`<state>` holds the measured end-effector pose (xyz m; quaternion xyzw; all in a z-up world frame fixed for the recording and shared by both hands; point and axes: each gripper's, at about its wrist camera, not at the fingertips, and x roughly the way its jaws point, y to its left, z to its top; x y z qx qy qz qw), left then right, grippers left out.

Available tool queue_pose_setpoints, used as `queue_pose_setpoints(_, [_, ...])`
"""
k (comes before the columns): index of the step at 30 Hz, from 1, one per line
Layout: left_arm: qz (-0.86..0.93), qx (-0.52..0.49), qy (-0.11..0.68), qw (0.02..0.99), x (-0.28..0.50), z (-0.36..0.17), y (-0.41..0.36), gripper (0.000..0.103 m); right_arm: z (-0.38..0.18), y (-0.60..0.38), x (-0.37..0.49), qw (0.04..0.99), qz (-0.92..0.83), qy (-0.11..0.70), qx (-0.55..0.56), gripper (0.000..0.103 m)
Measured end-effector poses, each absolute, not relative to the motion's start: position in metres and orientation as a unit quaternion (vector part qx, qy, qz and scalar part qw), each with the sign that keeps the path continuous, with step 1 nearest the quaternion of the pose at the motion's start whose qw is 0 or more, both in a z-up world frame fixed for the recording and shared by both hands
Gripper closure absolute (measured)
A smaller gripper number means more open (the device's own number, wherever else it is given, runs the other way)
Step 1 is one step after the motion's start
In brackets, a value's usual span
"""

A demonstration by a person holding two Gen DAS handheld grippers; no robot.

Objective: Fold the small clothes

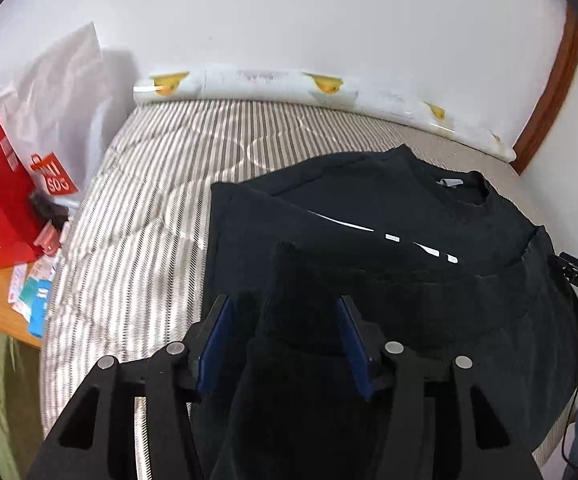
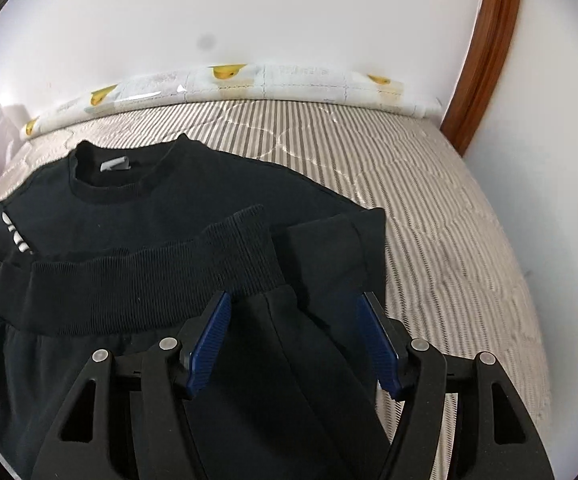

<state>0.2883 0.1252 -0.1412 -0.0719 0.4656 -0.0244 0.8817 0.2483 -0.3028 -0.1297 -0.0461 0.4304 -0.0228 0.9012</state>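
My left hand-held gripper (image 1: 285, 332) and right hand-held gripper (image 2: 299, 332) are both spread over the sweater (image 2: 193, 208) on the bed (image 2: 429, 200); hem folded up, final folds remain.

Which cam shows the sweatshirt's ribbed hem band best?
Right wrist. The ribbed hem band runs across the frame, its ribbing sharp, ending just ahead of the open right claw. On left wrist the band is only a dark, low-contrast edge beyond the left claw.
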Motion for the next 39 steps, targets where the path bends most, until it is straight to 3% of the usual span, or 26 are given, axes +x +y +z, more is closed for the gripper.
queue_pose_setpoints(2, [-0.032, -0.086, 0.473, 0.877, 0.291, -0.144, 0.125, 0.066, -0.133, -0.302, 0.254, 0.9, -0.009, 0.434, -0.038, 0.039])
queue_pose_setpoints(4, [-0.012, -0.075, 0.477, 0.876, 0.292, -0.146, 0.123, 0.079, -0.136, -0.304, 0.264, 0.897, 0.002, 0.441, -0.028, 0.042])
queue_pose_setpoints(5, [-0.004, -0.069, 0.477, 0.876, 0.292, -0.146, 0.123, 0.09, -0.138, -0.304, 0.266, 0.895, 0.01, 0.444, -0.023, 0.048])
queue_pose_setpoints(6, [-0.005, -0.071, 0.476, 0.876, 0.292, -0.145, 0.124, 0.091, -0.139, -0.303, 0.269, 0.894, 0.017, 0.448, -0.02, 0.053])
queue_pose_setpoints(7, [-0.007, -0.082, 0.47, 0.879, 0.29, -0.141, 0.125, 0.092, -0.141, -0.302, 0.273, 0.89, 0.029, 0.455, -0.015, 0.068])
queue_pose_setpoints(8, [-0.007, -0.089, 0.465, 0.881, 0.288, -0.138, 0.128, 0.093, -0.142, -0.301, 0.275, 0.89, 0.026, 0.455, -0.019, 0.076])
queue_pose_setpoints(11, [-0.007, -0.099, 0.44, 0.892, 0.282, -0.121, 0.13, 0.093, -0.13, -0.297, 0.269, 0.899, 0.034, 0.435, -0.027, 0.084])
queue_pose_setpoints(21, [0.008, -0.099, 0.39, 0.915, 0.327, -0.095, 0.114, 0.094, -0.074, -0.324, 0.277, 0.928, 0.021, 0.37, 0.03, 0.085])
queue_pose_setpoints(34, [0.041, -0.101, 0.444, 0.89, 0.374, -0.154, 0.117, 0.093, -0.138, -0.329, 0.333, 0.901, -0.02, 0.433, -0.005, 0.085])
queue_pose_setpoints(37, [0.036, -0.107, 0.453, 0.884, 0.374, -0.156, 0.12, 0.091, -0.143, -0.332, 0.334, 0.898, -0.021, 0.44, -0.006, 0.081])
queue_pose_setpoints(39, [0.026, -0.113, 0.456, 0.882, 0.373, -0.153, 0.119, 0.09, -0.141, -0.334, 0.333, 0.893, -0.03, 0.45, -0.011, 0.069])
